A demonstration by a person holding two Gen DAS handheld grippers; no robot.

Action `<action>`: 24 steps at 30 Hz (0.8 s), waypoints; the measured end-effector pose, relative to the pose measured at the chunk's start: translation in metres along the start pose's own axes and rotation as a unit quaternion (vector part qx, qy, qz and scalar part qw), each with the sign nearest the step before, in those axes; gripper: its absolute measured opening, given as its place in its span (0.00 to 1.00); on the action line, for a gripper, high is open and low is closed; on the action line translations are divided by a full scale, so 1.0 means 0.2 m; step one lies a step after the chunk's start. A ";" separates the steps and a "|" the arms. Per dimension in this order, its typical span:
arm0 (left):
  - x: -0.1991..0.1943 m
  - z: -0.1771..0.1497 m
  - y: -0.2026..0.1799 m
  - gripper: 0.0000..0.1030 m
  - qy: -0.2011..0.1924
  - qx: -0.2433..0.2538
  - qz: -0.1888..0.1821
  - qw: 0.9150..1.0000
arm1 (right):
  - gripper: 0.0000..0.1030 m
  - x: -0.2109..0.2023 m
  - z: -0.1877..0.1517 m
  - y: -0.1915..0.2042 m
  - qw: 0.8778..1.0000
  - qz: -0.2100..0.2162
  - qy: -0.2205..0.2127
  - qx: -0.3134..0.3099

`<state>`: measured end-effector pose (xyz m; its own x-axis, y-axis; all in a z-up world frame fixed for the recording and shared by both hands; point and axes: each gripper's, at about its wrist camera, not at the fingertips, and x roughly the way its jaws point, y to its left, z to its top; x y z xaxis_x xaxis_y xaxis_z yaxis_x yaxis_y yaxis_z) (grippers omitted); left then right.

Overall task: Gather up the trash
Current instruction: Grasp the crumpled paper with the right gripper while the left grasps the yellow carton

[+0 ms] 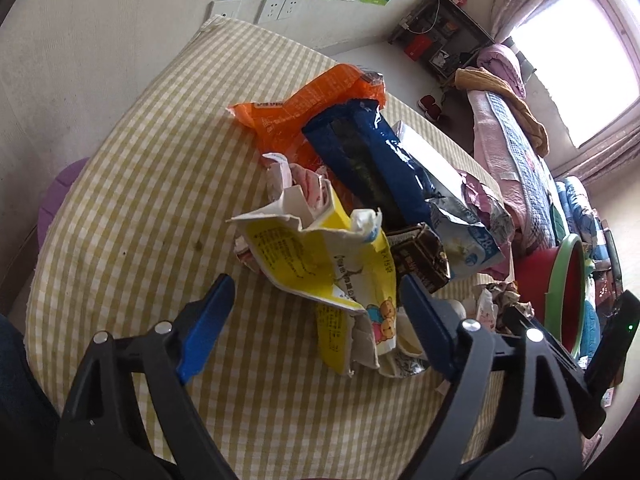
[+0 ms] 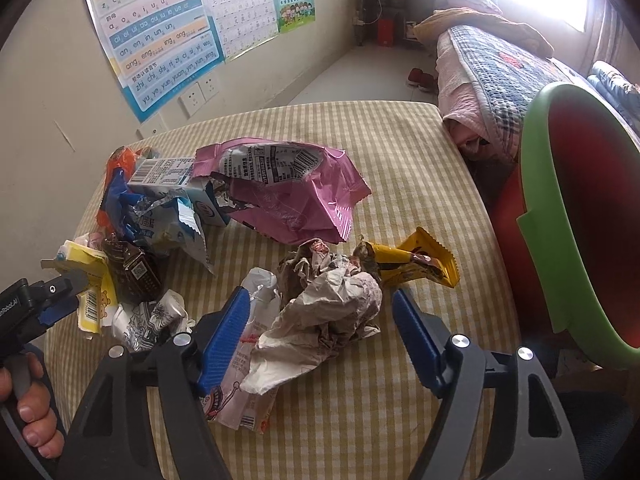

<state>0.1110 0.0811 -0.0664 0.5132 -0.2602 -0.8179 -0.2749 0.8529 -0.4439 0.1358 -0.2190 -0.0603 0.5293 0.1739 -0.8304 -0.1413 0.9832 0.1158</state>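
A pile of trash lies on a checked tablecloth. My left gripper is open, its blue fingers on either side of a torn yellow carton. Behind it lie a dark blue wrapper, an orange wrapper and a brown carton. My right gripper is open around a crumpled paper wad. A yellow candy wrapper and a pink bag lie beyond it. The left gripper also shows at the left edge of the right wrist view.
A red bin with a green rim stands off the table's right edge; it also shows in the left wrist view. A wall with posters runs along the far left side. A bed stands behind the bin.
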 end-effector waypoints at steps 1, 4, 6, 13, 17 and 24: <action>0.01 0.00 0.00 0.73 0.002 -0.004 -0.002 1.000 | 0.65 0.01 0.00 0.00 1.000 0.001 0.001 0.000; 0.03 0.00 0.01 0.62 0.003 -0.008 -0.005 1.000 | 0.58 0.03 0.00 -0.01 1.000 0.002 0.006 0.002; 0.05 -0.01 0.01 0.51 0.004 -0.006 -0.002 1.000 | 0.54 0.04 0.00 -0.02 1.000 0.002 0.009 0.004; 0.04 -0.02 0.00 0.30 0.005 0.005 -0.031 1.000 | 0.39 0.05 0.00 -0.02 1.000 0.003 0.011 0.002; 0.05 -0.03 -0.03 0.18 0.006 0.016 -0.028 0.999 | 0.33 0.04 0.00 -0.03 1.000 0.005 0.008 0.002; 0.00 -0.05 -0.05 0.12 0.000 0.032 -0.019 0.999 | 0.32 -0.03 -0.01 -0.03 1.000 0.005 -0.006 0.002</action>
<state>0.1061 0.0679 -0.0653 0.5220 -0.2935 -0.8009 -0.2018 0.8698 -0.4502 0.1327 -0.2253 -0.0575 0.5380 0.1835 -0.8227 -0.1428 0.9818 0.1255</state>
